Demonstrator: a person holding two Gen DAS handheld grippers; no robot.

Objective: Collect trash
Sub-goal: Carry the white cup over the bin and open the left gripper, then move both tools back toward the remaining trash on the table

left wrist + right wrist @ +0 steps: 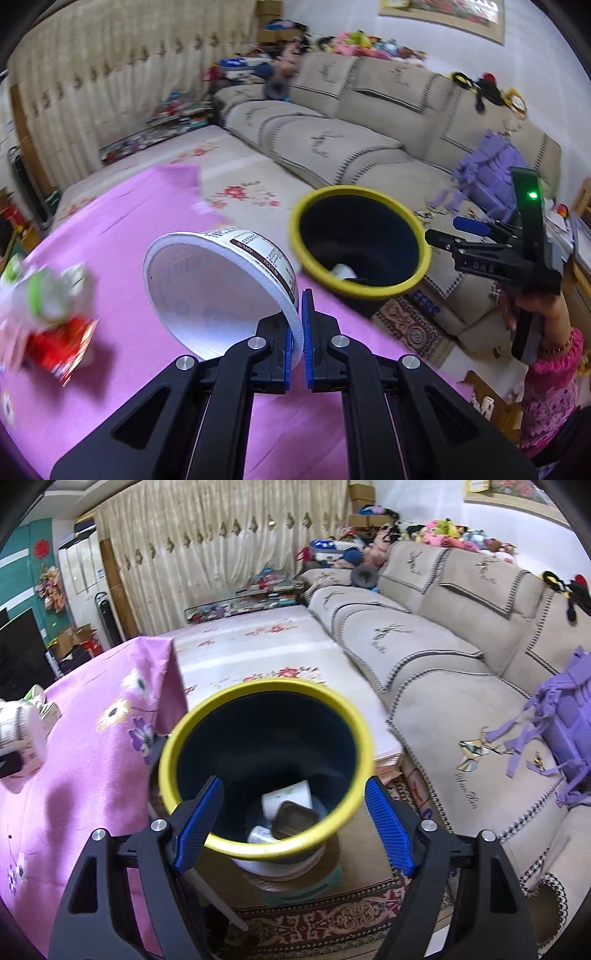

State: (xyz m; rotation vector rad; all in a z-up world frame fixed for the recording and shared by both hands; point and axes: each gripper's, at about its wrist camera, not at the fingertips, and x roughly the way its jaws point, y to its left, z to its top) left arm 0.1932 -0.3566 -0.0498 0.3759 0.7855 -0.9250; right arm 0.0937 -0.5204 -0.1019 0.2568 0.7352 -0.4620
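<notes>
My left gripper (300, 306) is shut on the rim of a white paper bowl (207, 280), which tilts on its side above the pink tablecloth (110, 221). The dark bin with a yellow rim (354, 229) stands just beyond the table's right edge. My right gripper (293, 781) hangs open over the bin (266, 685) with nothing between its fingers. The same gripper (448, 230) shows in the left wrist view beside the bin's rim. A white cup (288, 797) and a brown piece (295, 821) lie at the bin's bottom.
Blurred red and green-white wrappers (55, 314) lie on the cloth at the left. A beige sofa (443, 657) with a purple backpack (565, 720) runs along the right. The bin stands on a patterned rug (332, 923). A hand in a pink sleeve (554, 369) holds the right gripper.
</notes>
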